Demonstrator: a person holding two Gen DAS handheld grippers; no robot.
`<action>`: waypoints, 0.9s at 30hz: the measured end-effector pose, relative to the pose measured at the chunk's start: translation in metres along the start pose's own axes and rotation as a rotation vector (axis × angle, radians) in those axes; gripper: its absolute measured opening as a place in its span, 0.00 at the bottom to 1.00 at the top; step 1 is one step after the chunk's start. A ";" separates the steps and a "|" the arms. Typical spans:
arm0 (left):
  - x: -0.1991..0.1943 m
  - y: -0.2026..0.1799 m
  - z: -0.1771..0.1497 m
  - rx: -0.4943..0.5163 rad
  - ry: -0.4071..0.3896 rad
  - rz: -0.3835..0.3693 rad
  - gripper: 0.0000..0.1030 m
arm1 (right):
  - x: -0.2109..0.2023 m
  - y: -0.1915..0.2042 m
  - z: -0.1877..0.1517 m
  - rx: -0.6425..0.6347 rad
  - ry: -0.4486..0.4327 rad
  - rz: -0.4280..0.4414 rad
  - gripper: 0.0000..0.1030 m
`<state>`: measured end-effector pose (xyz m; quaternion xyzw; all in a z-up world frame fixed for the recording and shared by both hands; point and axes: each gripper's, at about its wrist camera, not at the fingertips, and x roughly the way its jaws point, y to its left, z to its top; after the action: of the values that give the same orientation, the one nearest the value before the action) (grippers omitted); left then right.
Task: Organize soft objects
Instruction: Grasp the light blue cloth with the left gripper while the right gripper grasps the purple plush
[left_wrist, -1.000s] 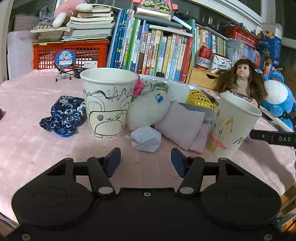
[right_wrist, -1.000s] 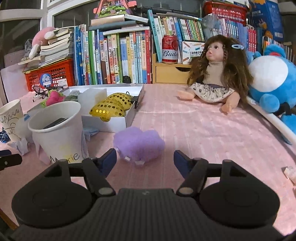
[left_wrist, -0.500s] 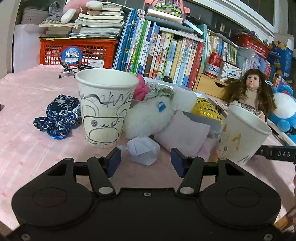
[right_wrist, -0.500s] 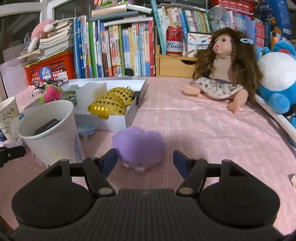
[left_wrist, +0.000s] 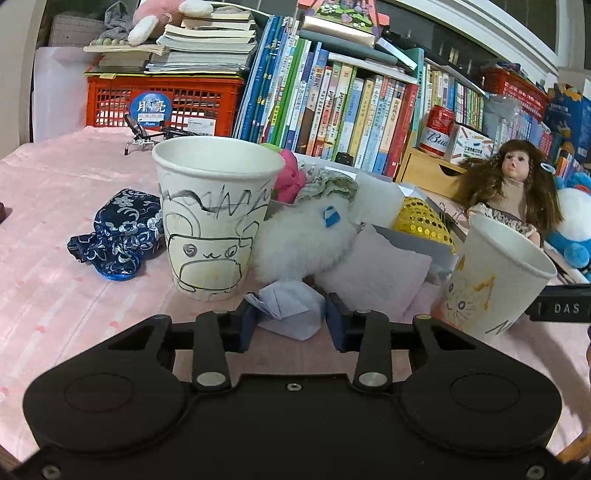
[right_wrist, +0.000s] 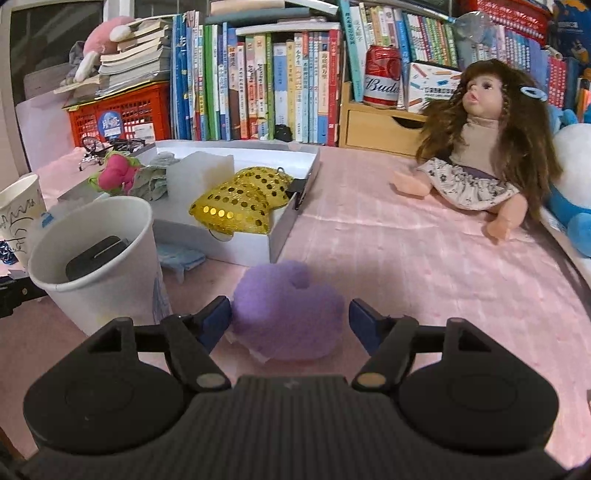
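Observation:
My left gripper (left_wrist: 290, 325) is open with its fingers on either side of a pale folded paper wad (left_wrist: 290, 308) lying on the pink cloth. Behind the wad are a white fluffy toy (left_wrist: 306, 236) and a pale lilac pad (left_wrist: 376, 273). My right gripper (right_wrist: 290, 325) is open around a purple fuzzy ball (right_wrist: 288, 310) on the cloth. A white box (right_wrist: 280, 236) holds a gold sequin pouch (right_wrist: 240, 203), a pink toy (right_wrist: 116, 173) and a white foam block (right_wrist: 199, 177).
A drawn-on paper cup (left_wrist: 216, 218) stands left of the wad, another cup (left_wrist: 495, 280) to the right. A dark blue floral pouch (left_wrist: 118, 229) lies at left. A doll (right_wrist: 480, 147), blue plush (right_wrist: 572, 184), books and a red crate (left_wrist: 162, 99) line the back.
Both grippers moved forward and lower. The paper wad now sits between the left fingers, and the purple ball now sits between the right fingers.

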<state>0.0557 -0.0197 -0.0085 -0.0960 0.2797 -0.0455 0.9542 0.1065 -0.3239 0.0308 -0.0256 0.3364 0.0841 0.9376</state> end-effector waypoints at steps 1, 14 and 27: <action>-0.001 0.000 0.000 0.004 0.000 -0.001 0.36 | 0.002 0.000 0.000 0.003 0.006 0.015 0.79; -0.017 -0.002 -0.005 0.028 0.017 -0.040 0.36 | -0.004 0.001 -0.006 -0.004 0.004 0.030 0.65; -0.042 -0.006 -0.016 0.106 0.042 -0.113 0.37 | -0.048 0.006 -0.029 -0.034 -0.002 0.036 0.66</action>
<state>0.0116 -0.0223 0.0010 -0.0600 0.2910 -0.1161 0.9478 0.0504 -0.3280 0.0387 -0.0355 0.3343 0.1066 0.9357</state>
